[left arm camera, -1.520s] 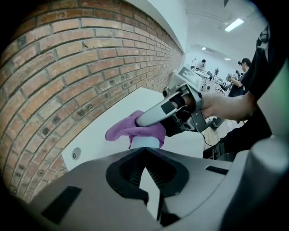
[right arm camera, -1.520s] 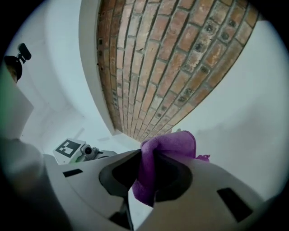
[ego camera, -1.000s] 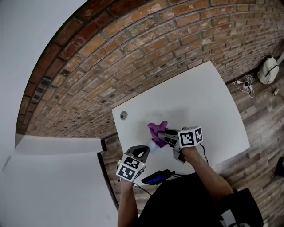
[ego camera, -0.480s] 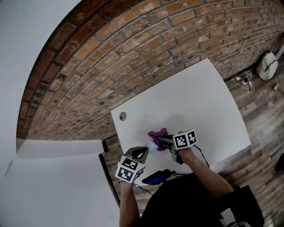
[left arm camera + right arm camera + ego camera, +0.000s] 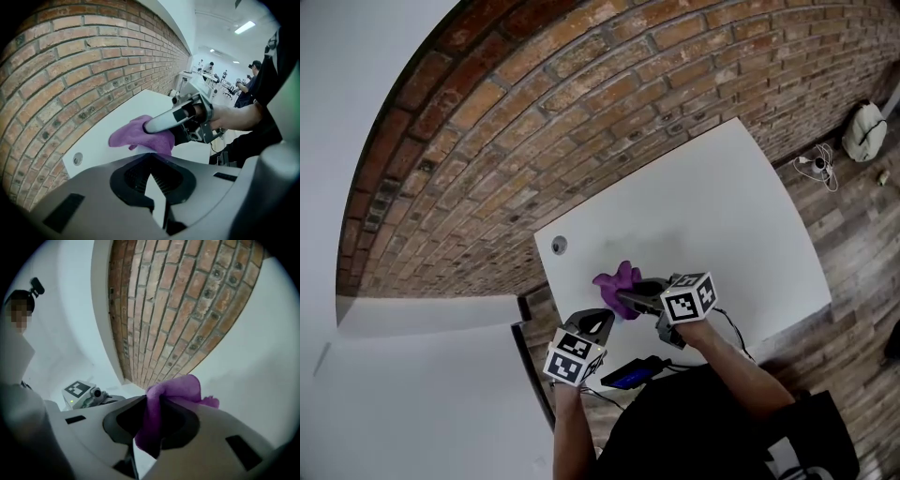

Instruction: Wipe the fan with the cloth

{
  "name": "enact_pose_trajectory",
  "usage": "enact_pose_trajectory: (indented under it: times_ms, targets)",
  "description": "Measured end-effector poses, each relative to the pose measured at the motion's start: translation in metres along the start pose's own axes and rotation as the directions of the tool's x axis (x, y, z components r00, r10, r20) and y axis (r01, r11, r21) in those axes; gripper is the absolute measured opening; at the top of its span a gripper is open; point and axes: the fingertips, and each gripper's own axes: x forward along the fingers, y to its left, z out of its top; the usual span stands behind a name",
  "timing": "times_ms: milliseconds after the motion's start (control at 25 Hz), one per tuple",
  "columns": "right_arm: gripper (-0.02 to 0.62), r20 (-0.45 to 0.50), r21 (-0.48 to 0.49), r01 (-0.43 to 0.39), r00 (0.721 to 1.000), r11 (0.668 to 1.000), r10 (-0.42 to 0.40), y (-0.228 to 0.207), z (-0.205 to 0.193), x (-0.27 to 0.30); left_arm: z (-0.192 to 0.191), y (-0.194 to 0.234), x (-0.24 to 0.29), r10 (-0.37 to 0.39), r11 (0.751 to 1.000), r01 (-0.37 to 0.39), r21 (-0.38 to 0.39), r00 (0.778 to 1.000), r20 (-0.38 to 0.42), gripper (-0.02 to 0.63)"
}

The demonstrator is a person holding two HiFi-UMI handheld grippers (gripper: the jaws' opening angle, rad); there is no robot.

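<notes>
Head view: the purple cloth (image 5: 614, 278) is held over the table (image 5: 722, 216) by the right gripper (image 5: 626, 297), beside the left gripper (image 5: 605, 319). Left gripper view: only here is the fan (image 5: 158, 199) seen, a white sliver pinched between closed jaws. Right gripper view: the cloth is clamped between the jaws.

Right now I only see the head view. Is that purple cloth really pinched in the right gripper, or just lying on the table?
Observer: Pinched. The right gripper view shows the cloth squeezed between the jaws of the right gripper, with a fold poking out in front.
Operator: Is the left gripper open?
Observer: No. In its own view the left gripper has its jaws together, and the cloth is just ahead of them.
Operator: Anyone else nearby?
Observer: Yes, that view shows people farther along the brick wall.
</notes>
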Motion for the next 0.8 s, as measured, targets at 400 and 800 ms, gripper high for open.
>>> enact_pose_trajectory:
  times_ms: [400, 800]
  targets:
    - [0.074, -0.146, 0.172, 0.318, 0.944, 0.932, -0.295, -0.105, -0.076, -0.04, 0.001, 0.0, 0.0, 0.003, 1.0, -0.003, -0.005, 1.0, 0.005, 0.005]
    - [0.074, 0.012, 0.418, 0.015, 1.0, 0.908, -0.022, -0.076, -0.052, -0.002, 0.0, -0.002, 0.002, 0.017, 1.0, -0.017, -0.005, 1.0, 0.004, 0.005]
